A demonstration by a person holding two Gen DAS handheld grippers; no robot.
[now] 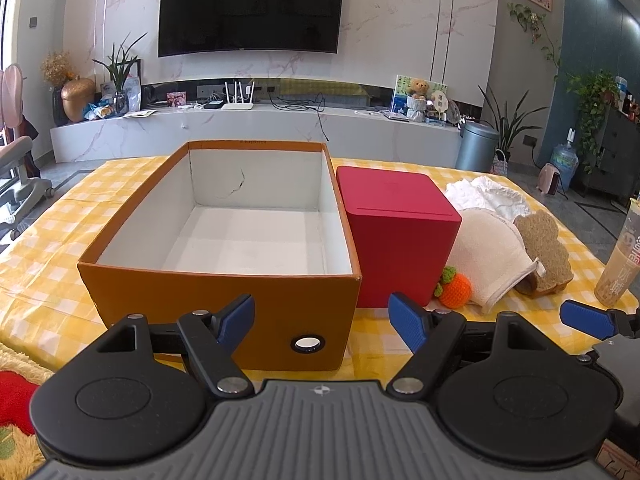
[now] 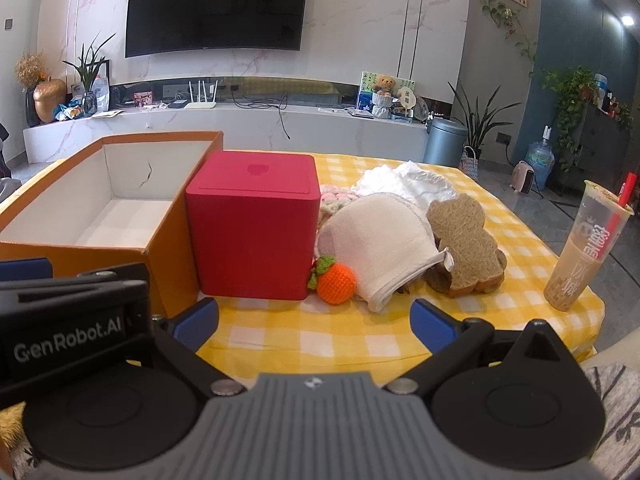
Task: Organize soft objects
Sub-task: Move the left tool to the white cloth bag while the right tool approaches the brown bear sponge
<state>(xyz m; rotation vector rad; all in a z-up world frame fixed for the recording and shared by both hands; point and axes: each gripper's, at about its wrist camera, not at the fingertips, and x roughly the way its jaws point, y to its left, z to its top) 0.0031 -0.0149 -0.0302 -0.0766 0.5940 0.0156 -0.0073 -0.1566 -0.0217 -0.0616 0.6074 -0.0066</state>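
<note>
A yellow checked table (image 2: 320, 340) bears an orange box (image 1: 224, 312), a red box (image 2: 252, 240), soft toys (image 2: 336, 278).

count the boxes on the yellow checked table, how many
2. The open orange box sits at the left with nothing visible inside. The closed red box stands right beside it, with the soft items piled on its other side. Nothing suggests a hidden third.

A home living room: wall-mounted television (image 1: 251, 6), houseplants (image 1: 508, 120).

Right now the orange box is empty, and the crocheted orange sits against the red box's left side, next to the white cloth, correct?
Not quite: the crocheted orange sits by the red box's right side, as the right wrist view shows. The orange box is empty, and the white cloth lies beside the crocheted orange.
</note>
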